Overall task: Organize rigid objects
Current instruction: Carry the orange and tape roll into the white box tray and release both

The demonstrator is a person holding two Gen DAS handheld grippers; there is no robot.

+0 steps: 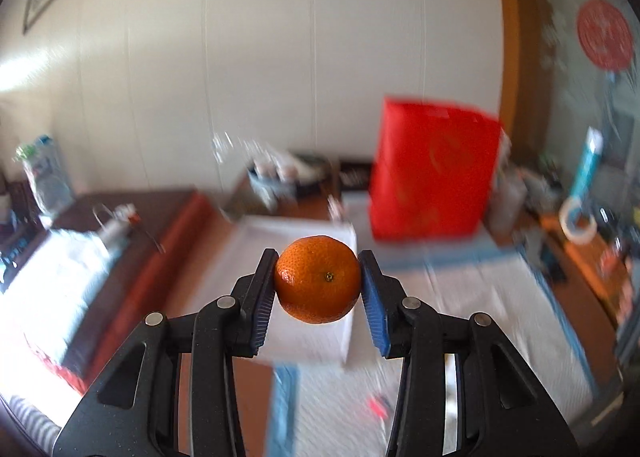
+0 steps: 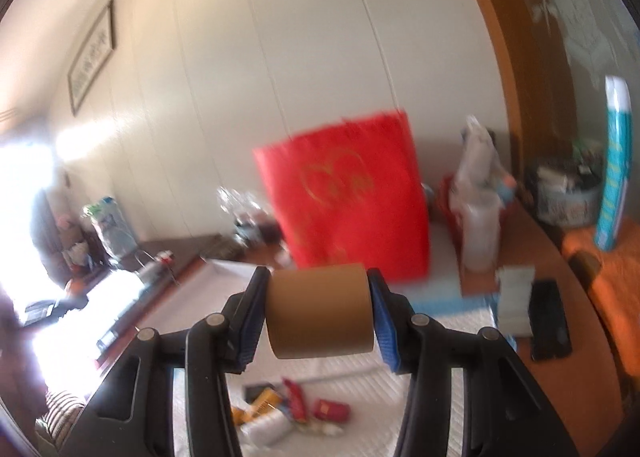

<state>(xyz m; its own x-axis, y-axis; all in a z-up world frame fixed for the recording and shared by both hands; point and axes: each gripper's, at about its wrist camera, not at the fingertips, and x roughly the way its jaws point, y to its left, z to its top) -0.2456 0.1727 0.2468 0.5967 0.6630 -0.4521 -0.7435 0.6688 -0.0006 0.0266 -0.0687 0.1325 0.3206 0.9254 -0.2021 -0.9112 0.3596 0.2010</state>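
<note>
My left gripper [image 1: 318, 283] is shut on a small orange mandarin [image 1: 317, 279], held in the air between the blue pads above the white padded table cover [image 1: 480, 297]. My right gripper [image 2: 318, 313] is shut on a roll of brown packing tape [image 2: 320, 311], gripped across its flat sides and lifted clear of the table. A white open box [image 1: 280, 257] lies on the table behind the mandarin. Several small packets [image 2: 292, 405] lie loose on the white cover below the tape roll.
A tall red paper bag [image 1: 434, 171] stands at the back of the table, seen as the red bag [image 2: 348, 197] in the right wrist view. A white plastic bag [image 2: 478, 213], a black phone [image 2: 548, 319], a white tape ring [image 1: 578, 219] and clutter fill the right side. A dark wooden cabinet [image 1: 132, 225] stands left.
</note>
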